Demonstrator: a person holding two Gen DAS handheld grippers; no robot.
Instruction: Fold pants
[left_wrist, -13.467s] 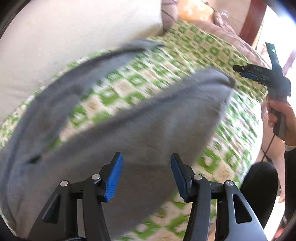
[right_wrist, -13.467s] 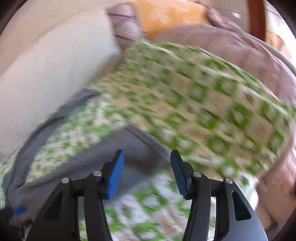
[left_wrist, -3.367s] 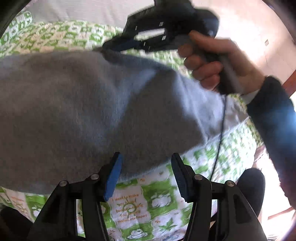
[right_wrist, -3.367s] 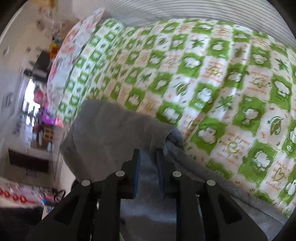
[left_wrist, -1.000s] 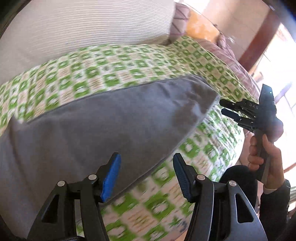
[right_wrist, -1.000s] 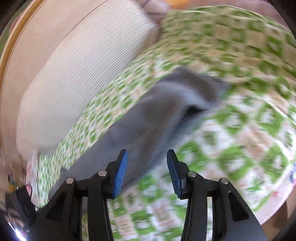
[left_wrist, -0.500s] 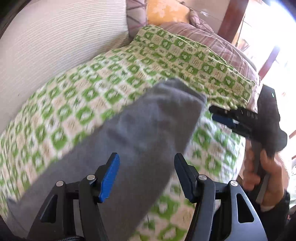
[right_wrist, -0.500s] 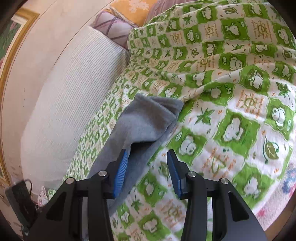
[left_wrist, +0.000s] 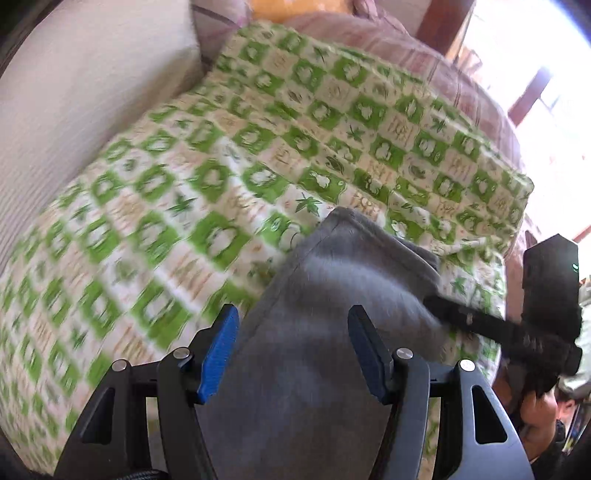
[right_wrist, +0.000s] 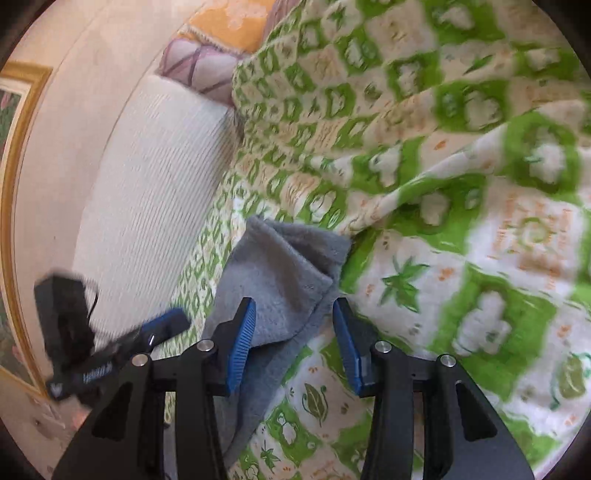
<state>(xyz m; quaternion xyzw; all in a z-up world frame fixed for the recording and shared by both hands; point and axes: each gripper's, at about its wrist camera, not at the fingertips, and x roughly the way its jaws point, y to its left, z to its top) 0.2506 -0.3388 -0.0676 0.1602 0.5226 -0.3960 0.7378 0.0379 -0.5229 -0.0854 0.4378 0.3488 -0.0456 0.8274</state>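
One pair of grey fleece pants (left_wrist: 325, 317) lies on the green-checked blanket (left_wrist: 207, 173). Left tool (left_wrist: 291, 347) gapes, empty; right tool (right_wrist: 293, 341), closing, untouching.

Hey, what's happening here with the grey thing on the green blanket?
A person with a two-finger gripper in each hand is folding grey pants on a green-and-white checked blanket. The pants lie in a long narrow strip. Both grippers are at its far end: the left gripper is open above the fabric, and the right gripper straddles the end's edge with its jaws closing, pads not yet pressing on the cloth.
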